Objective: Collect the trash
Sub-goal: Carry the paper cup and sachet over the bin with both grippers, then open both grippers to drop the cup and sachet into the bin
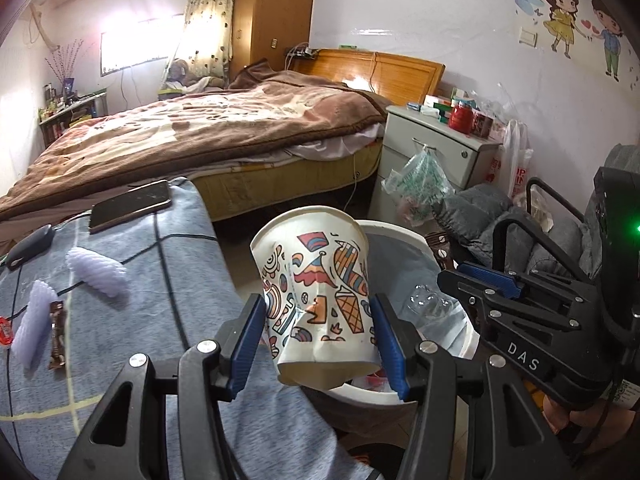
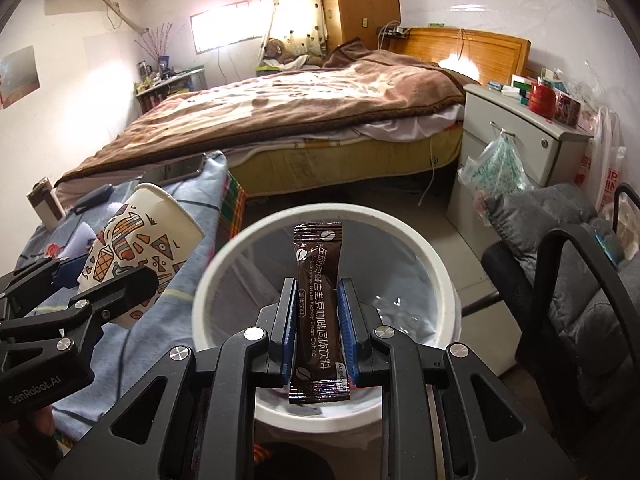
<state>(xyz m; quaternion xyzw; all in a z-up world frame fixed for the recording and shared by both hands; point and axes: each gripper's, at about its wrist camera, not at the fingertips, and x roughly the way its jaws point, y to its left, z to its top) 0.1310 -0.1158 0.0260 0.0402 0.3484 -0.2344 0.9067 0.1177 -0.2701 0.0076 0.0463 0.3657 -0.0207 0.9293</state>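
Over the bin (image 2: 224,264), right tool (image 2: 319,322) clamps coffee sachet (image 2: 319,304) upright; left tool (image 1: 318,340) grips crumpled cup (image 1: 316,292).

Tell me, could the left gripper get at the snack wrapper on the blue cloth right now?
Probably not: the left gripper is already clamped on a paper cup, so the wrapper must wait.

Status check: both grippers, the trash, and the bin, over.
Left gripper shut on paper cup. Right gripper shut on coffee sachet, over bin. Nothing blocking.
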